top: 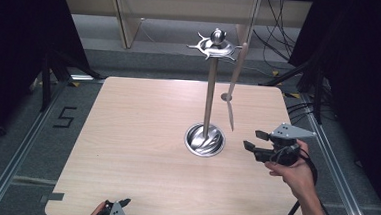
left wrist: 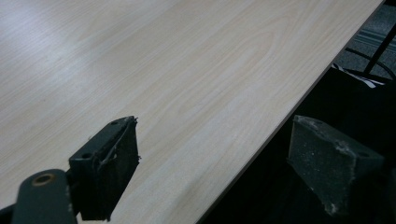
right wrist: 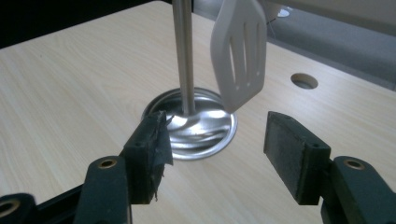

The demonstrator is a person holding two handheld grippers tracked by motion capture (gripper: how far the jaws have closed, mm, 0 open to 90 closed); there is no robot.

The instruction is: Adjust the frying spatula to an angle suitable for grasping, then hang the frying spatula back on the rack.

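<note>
High view: one spatula [top: 233,87] on one stand [top: 209,96]; right claw [top: 254,140] wide, left claw [top: 118,205] wide

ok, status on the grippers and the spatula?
Right gripper open beside stand. Left gripper open at table edge. Spatula hanging on stand. Nothing between.

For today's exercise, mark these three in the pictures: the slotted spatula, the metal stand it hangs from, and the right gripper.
Slotted spatula [right wrist: 240,56]: right gripper view, on its white slotted blade.
Metal stand [top: 209,96]: high view, midway up its upright pole.
Right gripper [top: 254,140]: high view, midway between its open fingers.
</note>
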